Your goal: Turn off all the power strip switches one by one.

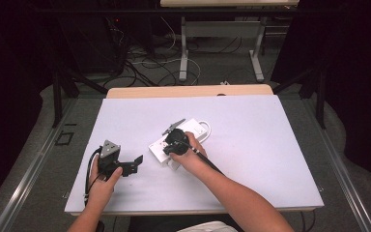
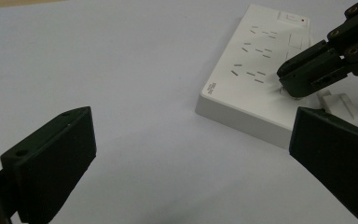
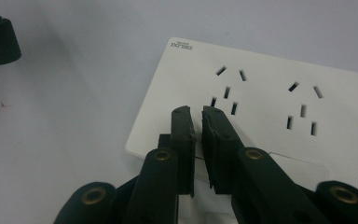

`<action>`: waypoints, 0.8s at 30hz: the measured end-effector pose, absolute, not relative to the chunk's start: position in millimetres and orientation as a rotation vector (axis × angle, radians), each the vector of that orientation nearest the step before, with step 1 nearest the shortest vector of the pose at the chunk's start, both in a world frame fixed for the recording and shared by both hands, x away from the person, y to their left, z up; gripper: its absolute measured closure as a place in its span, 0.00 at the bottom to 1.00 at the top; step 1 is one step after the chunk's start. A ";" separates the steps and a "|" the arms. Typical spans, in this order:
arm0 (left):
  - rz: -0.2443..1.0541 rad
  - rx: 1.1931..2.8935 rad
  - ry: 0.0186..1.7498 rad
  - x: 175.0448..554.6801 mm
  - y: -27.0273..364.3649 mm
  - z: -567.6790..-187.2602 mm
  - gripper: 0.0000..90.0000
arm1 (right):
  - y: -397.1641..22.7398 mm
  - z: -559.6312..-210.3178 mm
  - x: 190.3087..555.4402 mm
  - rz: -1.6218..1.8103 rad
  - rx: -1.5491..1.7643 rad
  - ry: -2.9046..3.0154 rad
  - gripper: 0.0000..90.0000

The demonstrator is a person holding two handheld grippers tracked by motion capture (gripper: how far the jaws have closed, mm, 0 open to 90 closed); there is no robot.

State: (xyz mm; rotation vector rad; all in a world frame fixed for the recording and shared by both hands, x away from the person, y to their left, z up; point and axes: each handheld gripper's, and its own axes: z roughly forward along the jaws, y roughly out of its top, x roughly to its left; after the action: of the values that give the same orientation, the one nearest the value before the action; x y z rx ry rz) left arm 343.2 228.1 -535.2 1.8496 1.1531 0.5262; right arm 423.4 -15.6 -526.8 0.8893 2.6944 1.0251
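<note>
A: From the high view, where does everything sit?

B: The left gripper (image 1: 136,164) rests on the white table cover (image 1: 270,159), jaws spread wide with nothing between them. The white power strip (image 1: 183,137) lies just off to its right, apart from it. The right gripper (image 1: 170,147) is down on the strip's near end. Beyond both grippers the cover is bare out to its far and right edges, so there is ample room.

A: And the left gripper view?

B: Its two black jaws stand far apart over bare cover. Ahead and right, the power strip (image 2: 256,70) lies at an angle, its near corner pointing toward the jaws. The right gripper (image 2: 307,74) comes in from the right, tips on the strip's edge. A small printed mark sits near the strip's corner, too small to read.

A: The right gripper view?

B: The right gripper (image 3: 198,121) is nearly shut, a thin slit between the pads; whether anything is pinched there I cannot tell. The power strip (image 3: 270,102) lies directly under and ahead. The corner print seems to read "DELIXI", upside down.
</note>
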 end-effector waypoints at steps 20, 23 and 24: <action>0.532 1.861 1.149 343.6 228.4 -535.8 0.01 | -21.4 -531.8 424.0 1.111 0.964 2.715 1.00; 0.531 1.859 1.149 343.8 228.5 -535.7 0.01 | -22.0 -532.1 423.9 1.111 0.944 2.709 1.00; 0.530 1.860 1.148 343.8 228.5 -535.7 0.01 | -21.8 -532.1 423.3 1.111 0.960 2.697 1.00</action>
State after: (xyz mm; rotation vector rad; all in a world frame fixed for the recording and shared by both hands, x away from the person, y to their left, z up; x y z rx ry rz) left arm 343.8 228.5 -535.7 1.8597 1.1485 0.5302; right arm 423.3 -21.8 -532.1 0.9597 2.6974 1.1106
